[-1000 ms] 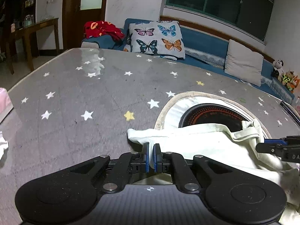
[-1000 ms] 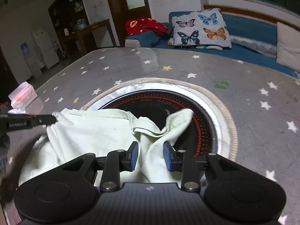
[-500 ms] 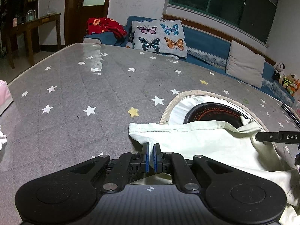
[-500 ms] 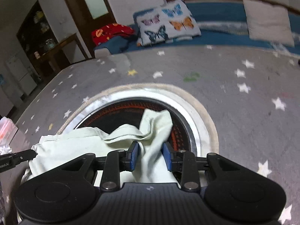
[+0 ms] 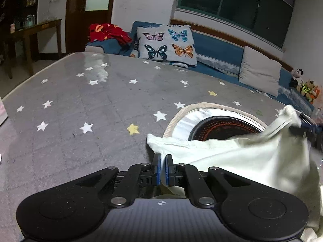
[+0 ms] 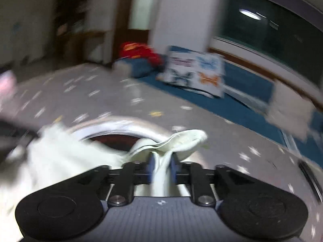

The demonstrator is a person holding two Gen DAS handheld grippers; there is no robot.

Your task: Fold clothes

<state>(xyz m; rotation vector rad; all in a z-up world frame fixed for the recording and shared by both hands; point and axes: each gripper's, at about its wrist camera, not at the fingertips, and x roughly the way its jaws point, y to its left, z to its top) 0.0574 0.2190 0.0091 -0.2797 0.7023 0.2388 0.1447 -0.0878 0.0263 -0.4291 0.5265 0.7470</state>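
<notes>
Between the jaws of the left gripper sits one edge of a pale cream garment; the 2 blue pads are pressed nearly together on the thin cloth, so this gripper is clamped on it. From that pinch the cloth stretches away to the right of the jaws and climbs toward the right gripper, which shows in the left wrist view as a dark blurred shape at the frame's right edge with a bunched corner of the garment lifted off the tabletop.

In the right wrist view, blurred by motion, the right gripper has a thick fold of the same garment running between its jaws, which have just been opening a little. Whether its pads still press on that fold cannot be told through the blur. A loop of cloth flops forward just beyond the tips, and the rest spills to the left of the jaws.

Ahead of both pairs of jaws the garment partly covers a round inset in the tabletop, dark with orange rings and a pale rim. The grey cover is dotted with white and yellow stars. Far beyond the jaws stands a blue sofa with a butterfly cushion, a plain cushion and a red cloth.
</notes>
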